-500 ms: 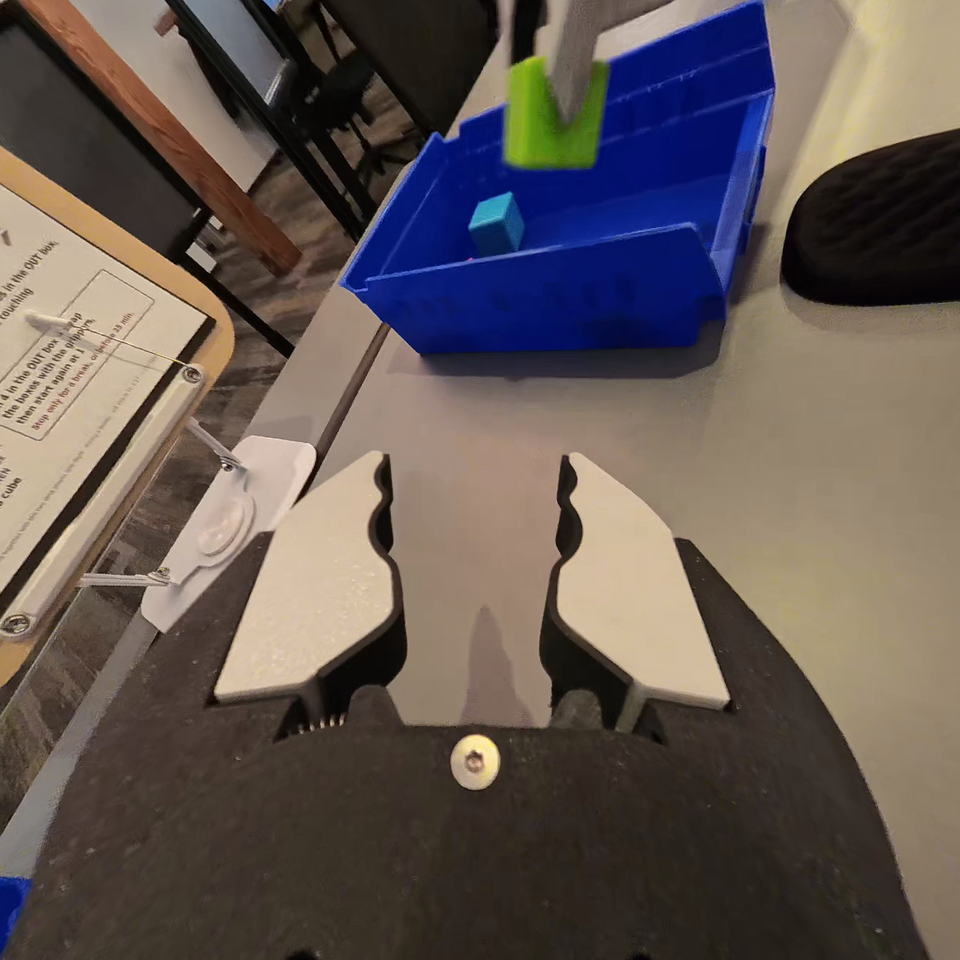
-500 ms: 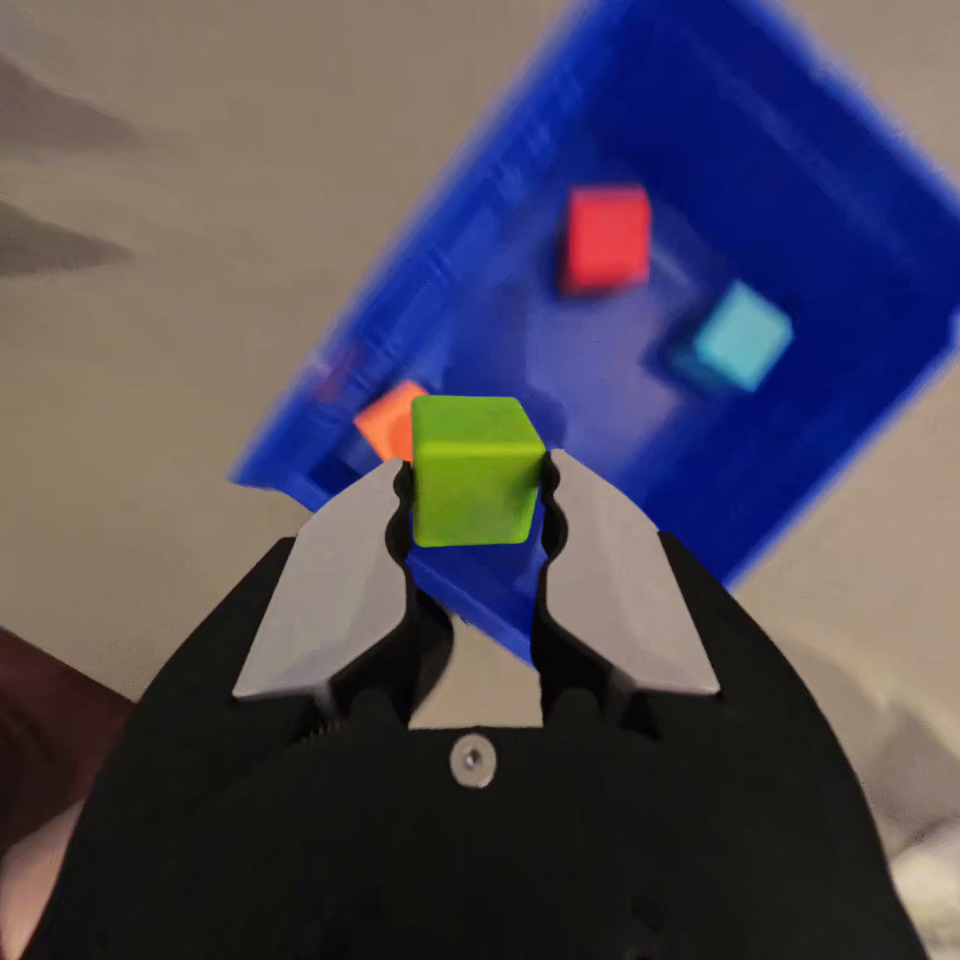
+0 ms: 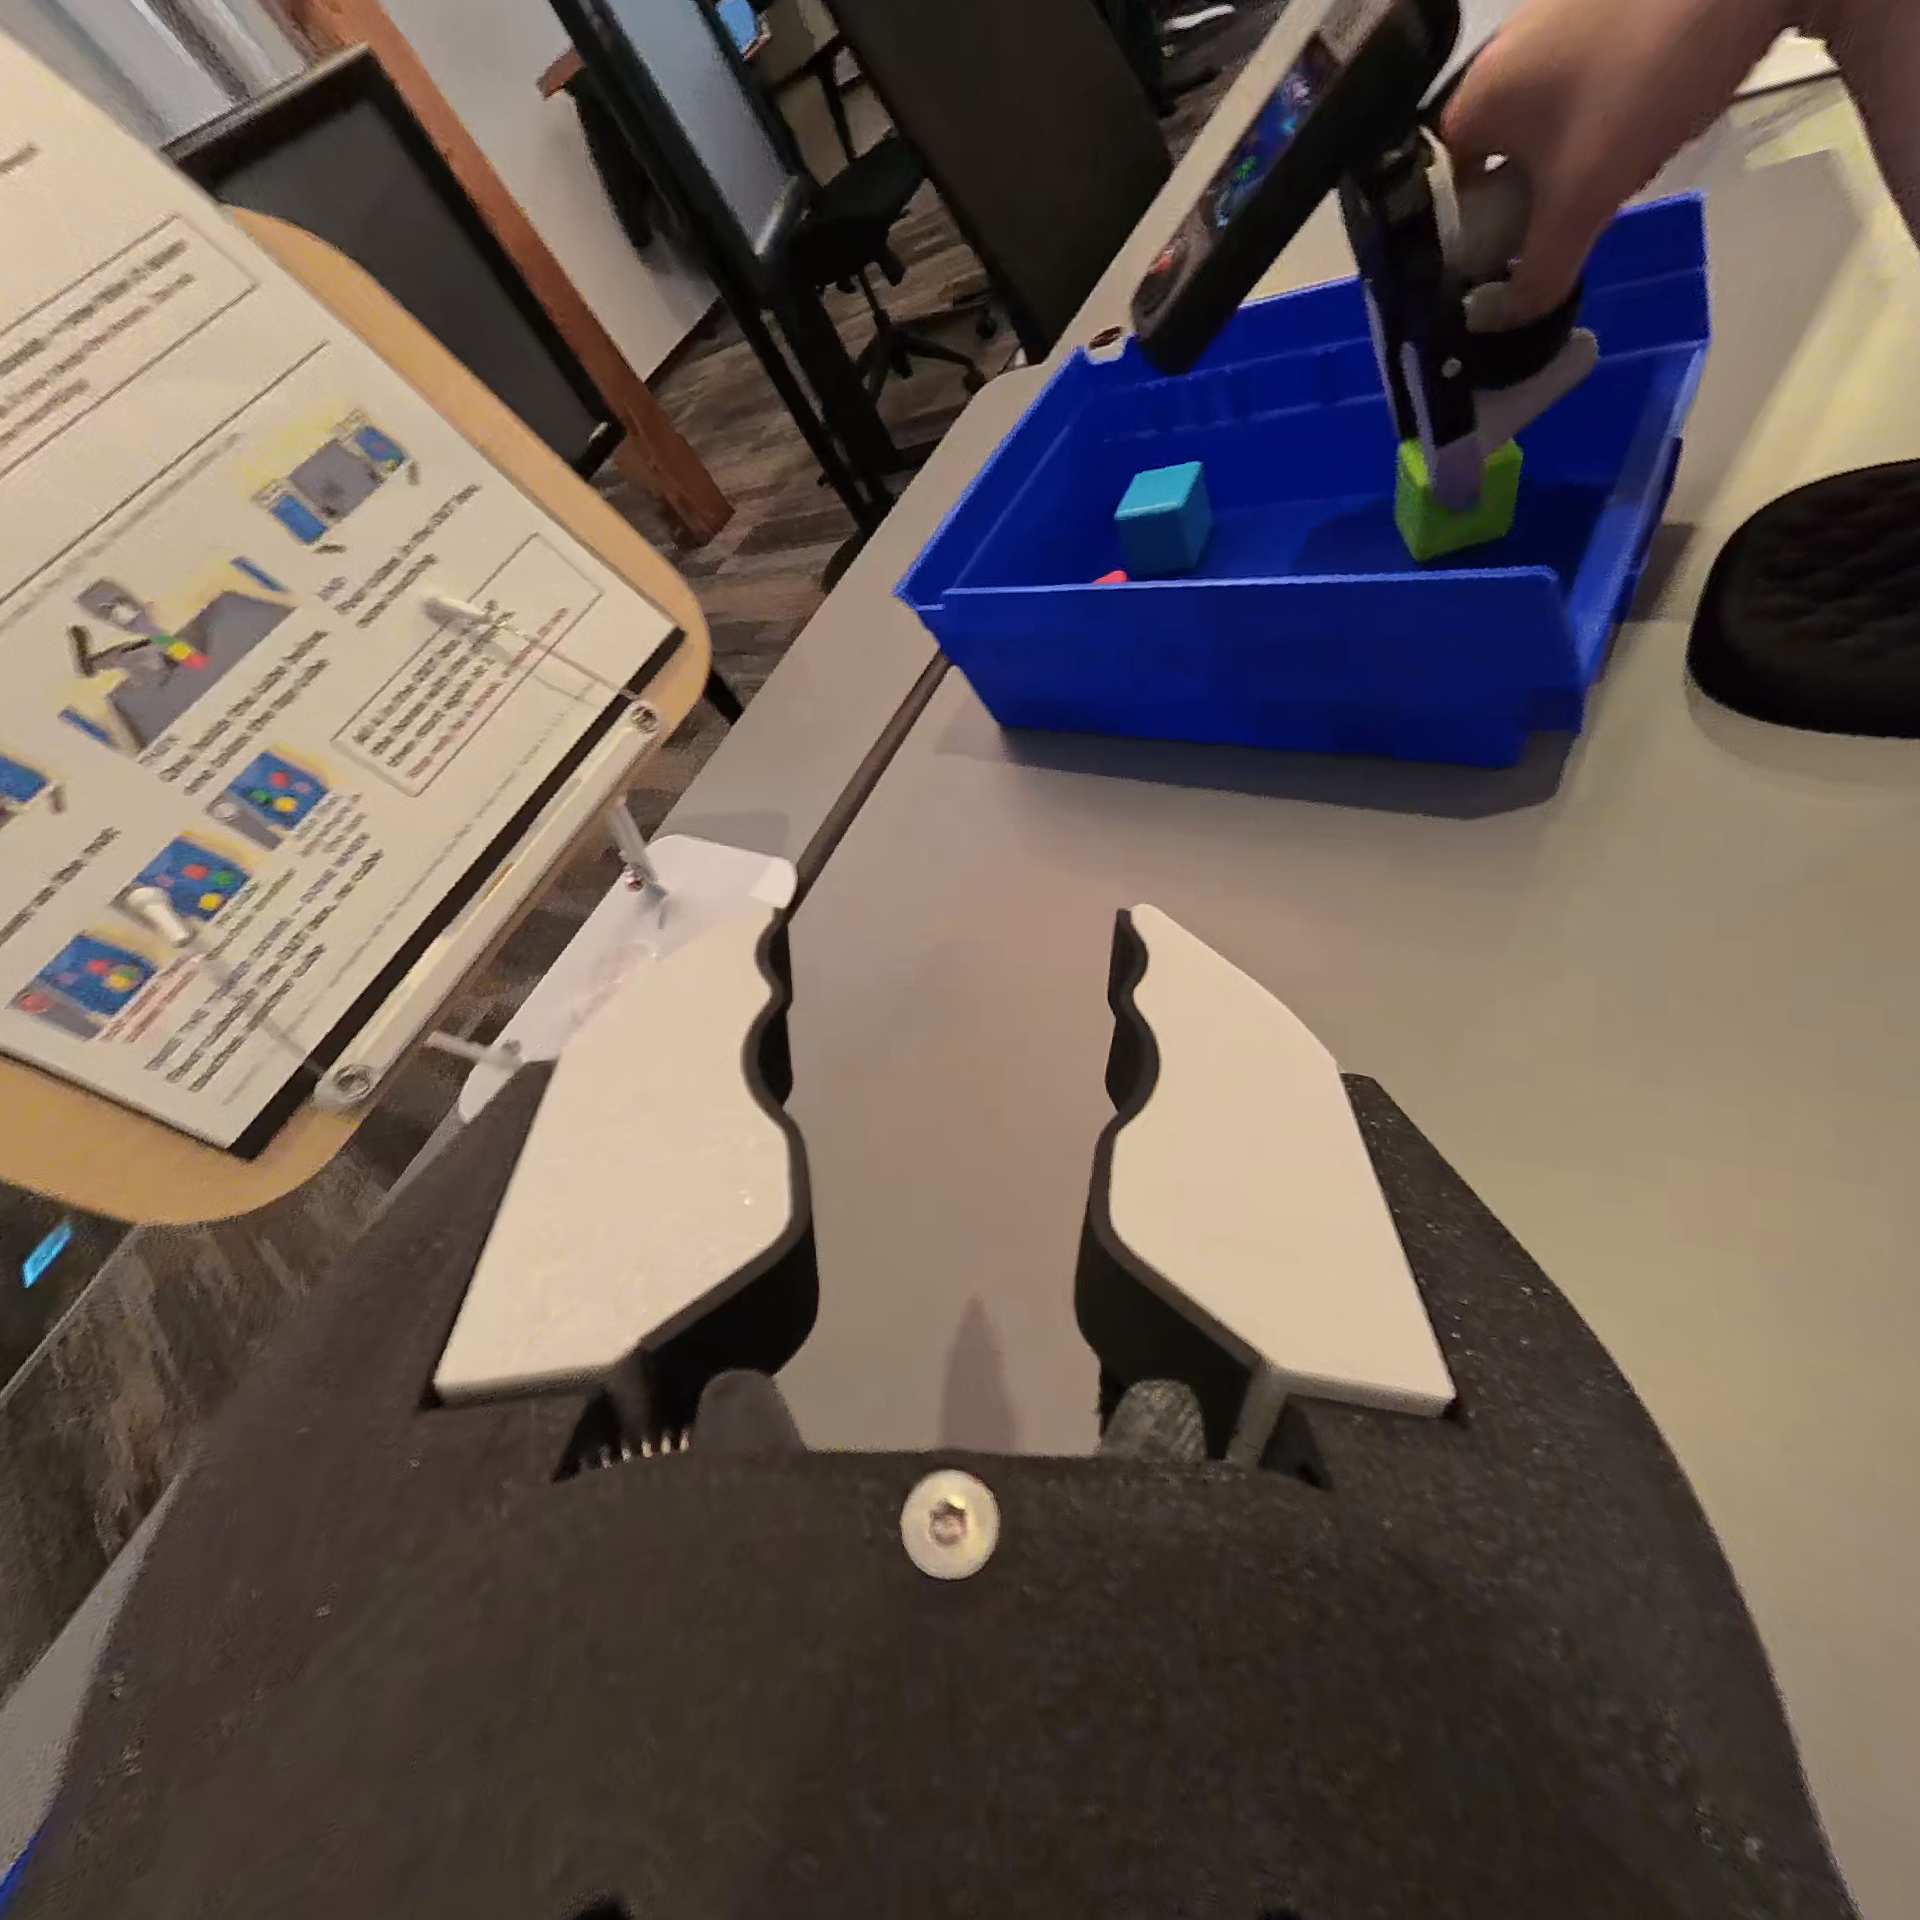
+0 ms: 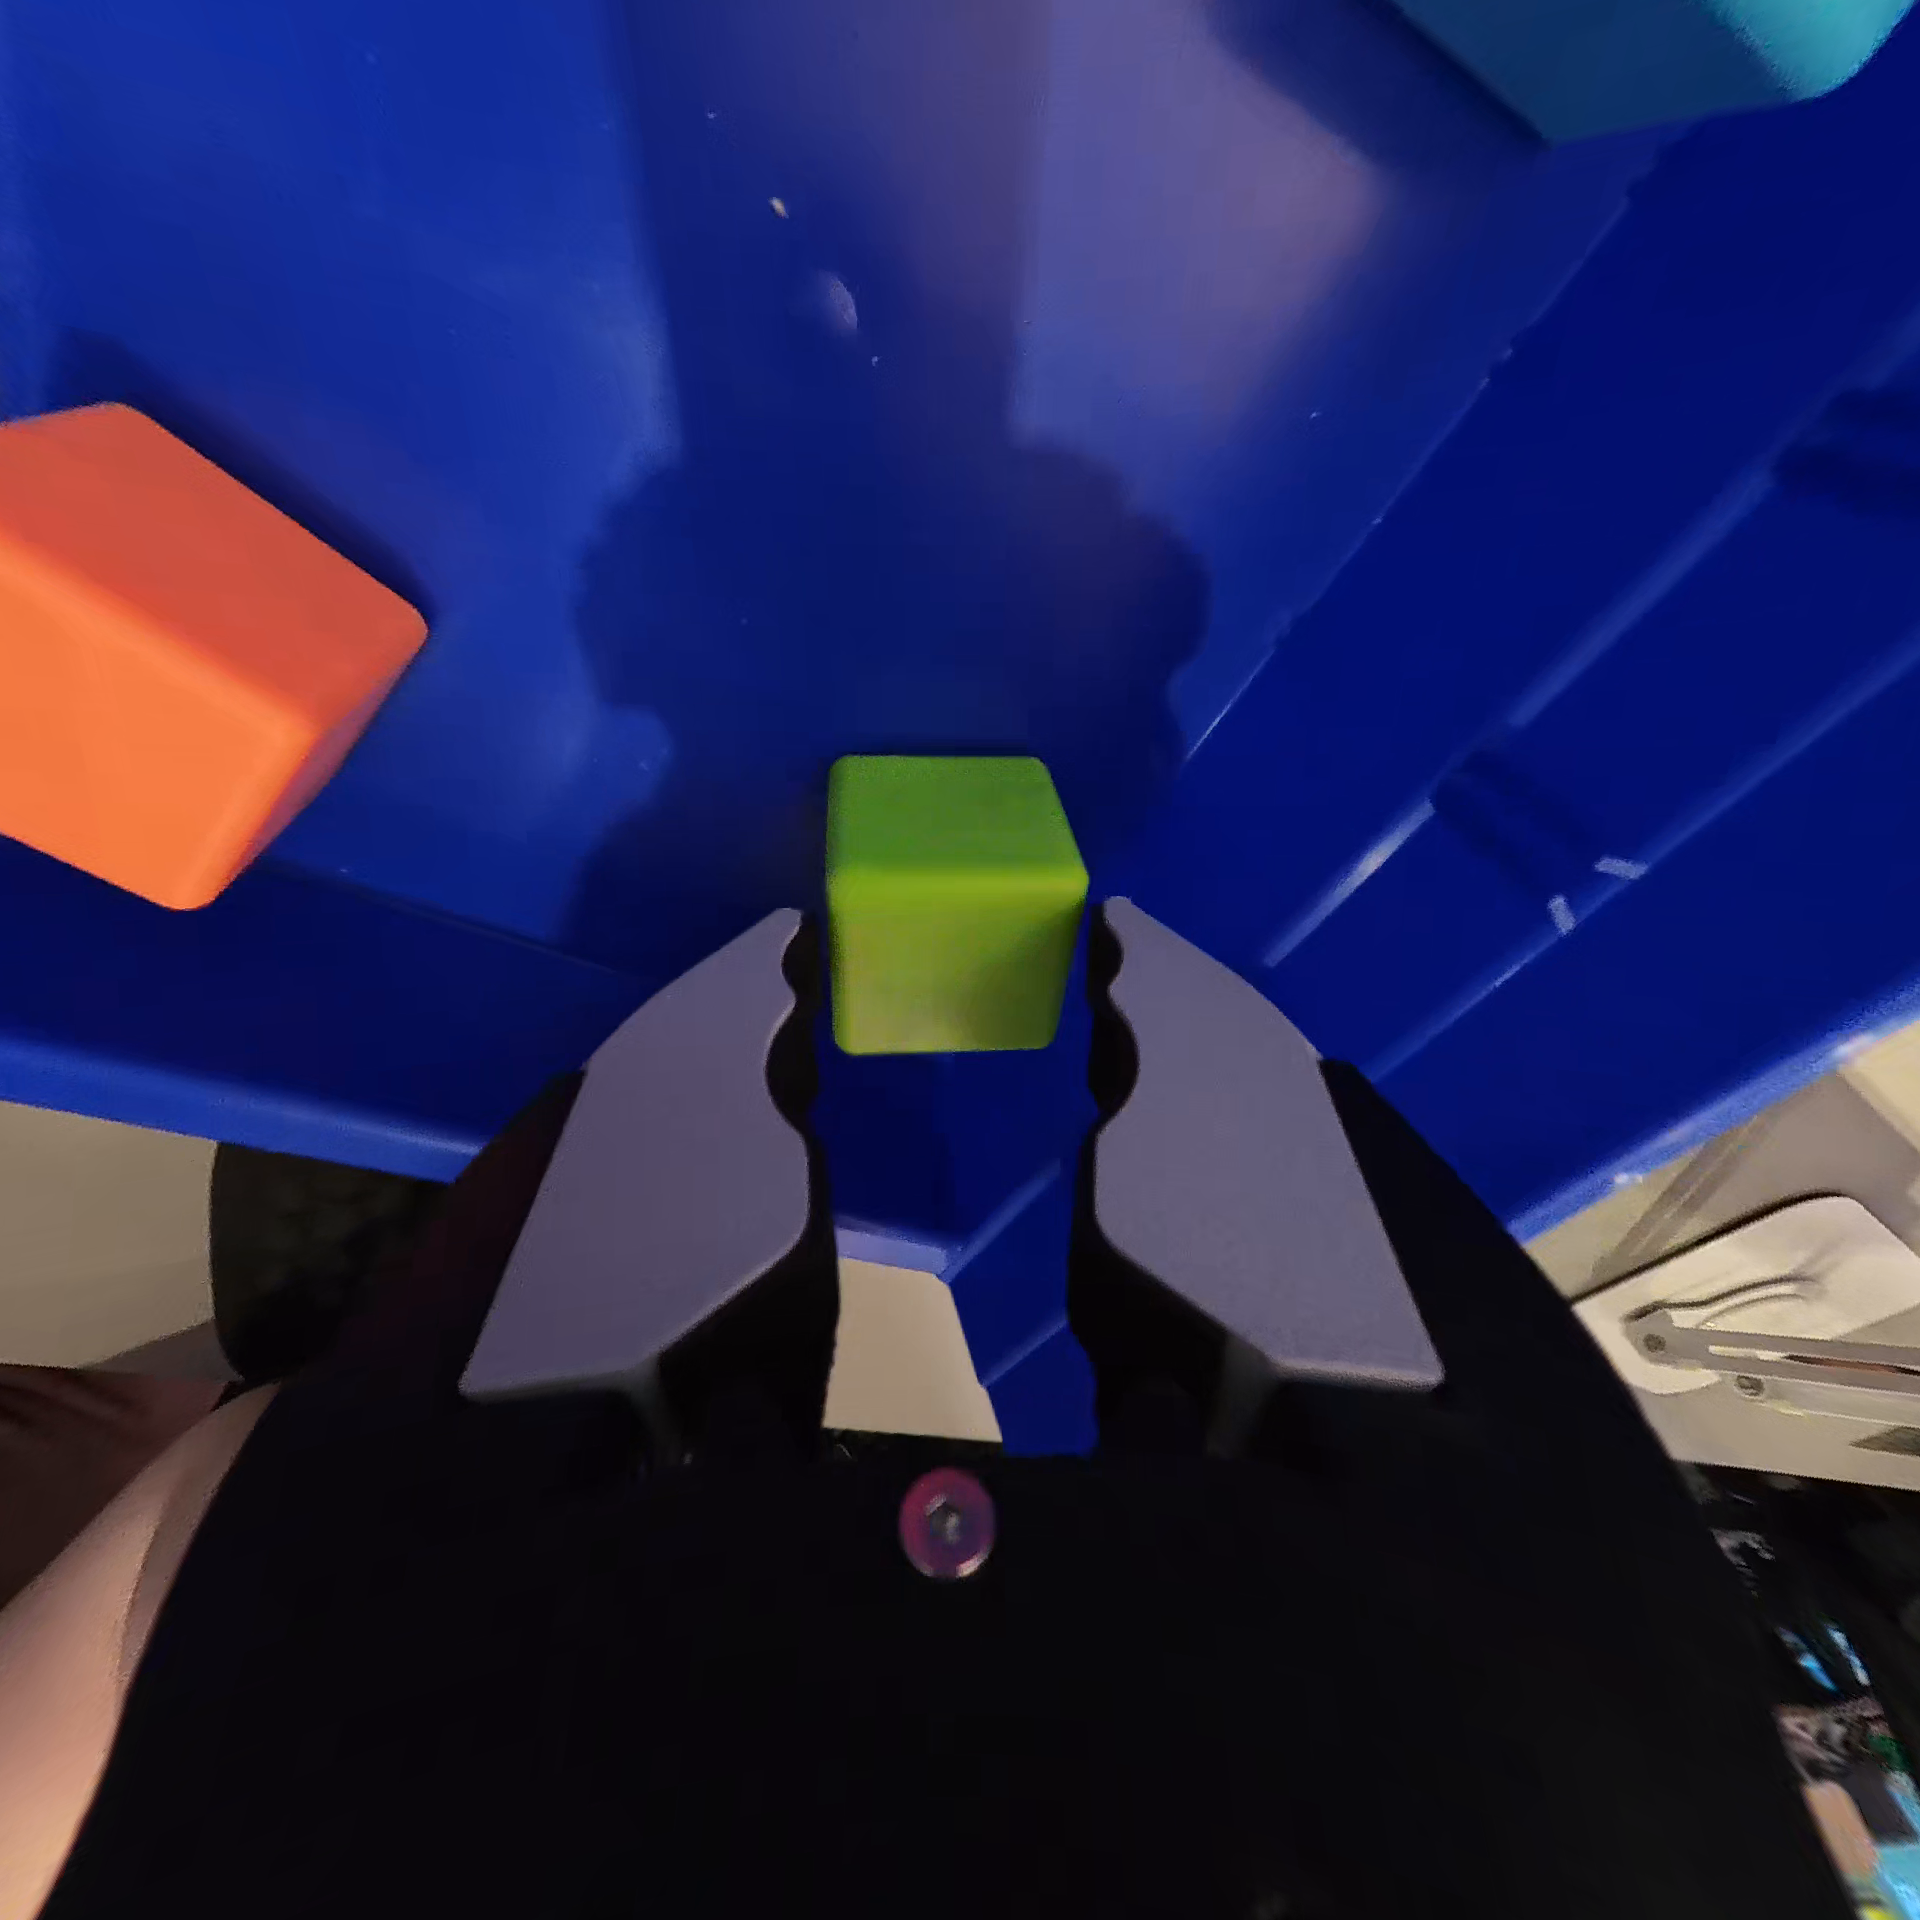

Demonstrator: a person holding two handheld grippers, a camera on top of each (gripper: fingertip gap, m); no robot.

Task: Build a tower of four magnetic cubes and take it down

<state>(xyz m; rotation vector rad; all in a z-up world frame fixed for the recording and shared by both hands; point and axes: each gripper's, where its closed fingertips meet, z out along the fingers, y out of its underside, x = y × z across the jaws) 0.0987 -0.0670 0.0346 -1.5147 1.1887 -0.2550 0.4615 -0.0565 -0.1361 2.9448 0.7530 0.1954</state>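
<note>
Now we are holding the green cube (image 4: 951,904) between the tips of the right gripper (image 4: 948,971), low inside the blue bin (image 4: 1039,312). The fingers look closed on it, though a thin dark gap shows on each side, so the hold may be loose. We think this is the put-back step, so we should go down until the cube sits flat, then let go slowly.

The orange cube (image 4: 177,655) is lying at nine o'clock and the teal cube (image 4: 1662,62) at one o'clock, both apart from ours, so we should drop it where we are.

The left gripper (image 3: 951,1039) is waiting with its fingers apart, holding nothing, over the grey table (image 3: 1455,1039).

We cannot tell if the green cube is touching the floor. The teal cube is cut off. A fourth cube shows only as a red sliver (image 3: 1110,577) in the left view.
</note>
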